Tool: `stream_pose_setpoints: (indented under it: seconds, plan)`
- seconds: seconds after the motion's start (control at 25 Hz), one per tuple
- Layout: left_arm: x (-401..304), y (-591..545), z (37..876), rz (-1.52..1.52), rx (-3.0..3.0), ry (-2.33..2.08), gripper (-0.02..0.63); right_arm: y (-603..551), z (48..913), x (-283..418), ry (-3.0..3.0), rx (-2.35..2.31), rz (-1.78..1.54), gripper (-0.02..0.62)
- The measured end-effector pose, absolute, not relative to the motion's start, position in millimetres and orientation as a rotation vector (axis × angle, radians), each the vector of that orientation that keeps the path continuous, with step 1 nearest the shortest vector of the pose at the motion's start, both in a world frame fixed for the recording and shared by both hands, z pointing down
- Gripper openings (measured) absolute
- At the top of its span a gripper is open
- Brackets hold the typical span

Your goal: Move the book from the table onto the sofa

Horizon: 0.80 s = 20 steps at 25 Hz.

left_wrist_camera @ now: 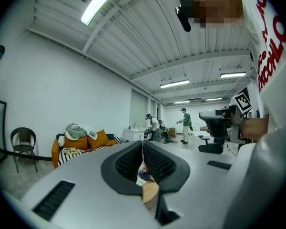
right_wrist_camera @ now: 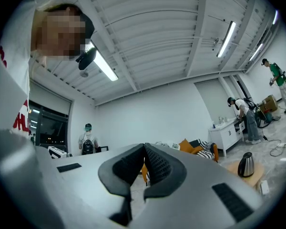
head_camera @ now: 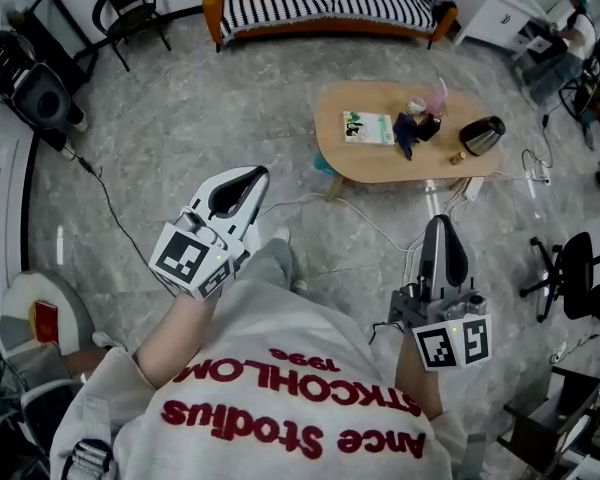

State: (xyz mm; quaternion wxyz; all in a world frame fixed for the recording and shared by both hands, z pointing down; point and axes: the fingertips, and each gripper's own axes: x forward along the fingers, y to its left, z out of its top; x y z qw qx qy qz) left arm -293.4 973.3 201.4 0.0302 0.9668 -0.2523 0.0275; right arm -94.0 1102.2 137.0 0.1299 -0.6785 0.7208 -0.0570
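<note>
Both tongs are closed on nothing. The left gripper (head_camera: pixel 257 176) has its ribbed pads pressed together in its own view (left_wrist_camera: pixel 143 145), and so does the right gripper (right_wrist_camera: pixel 144 150), which is held low at the person's right side (head_camera: pixel 441 222).

The book (head_camera: pixel 368 127) lies flat on the oval wooden table (head_camera: pixel 380 165), well ahead of both grippers and between the lines they point along. Its cover faces up, and its slightly longer side runs across the grippers' pointing direction, along the table's length.

A kettle (head_camera: pixel 482 135) stands ahead of the right gripper. The striped sofa (head_camera: pixel 325 3) stands farther ahead, beyond the table.
</note>
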Motion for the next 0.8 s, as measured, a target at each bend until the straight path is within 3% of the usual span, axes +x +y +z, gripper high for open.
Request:
stream_pose_setpoints:
  seconds: [0.8]
  plan:
    - [-264.2, 831.8, 225.5, 0.042, 2.944, -0.68, 0.018, 970.0, 139.1, -86.5, 2.139, -2.003, -0.199, 0.028]
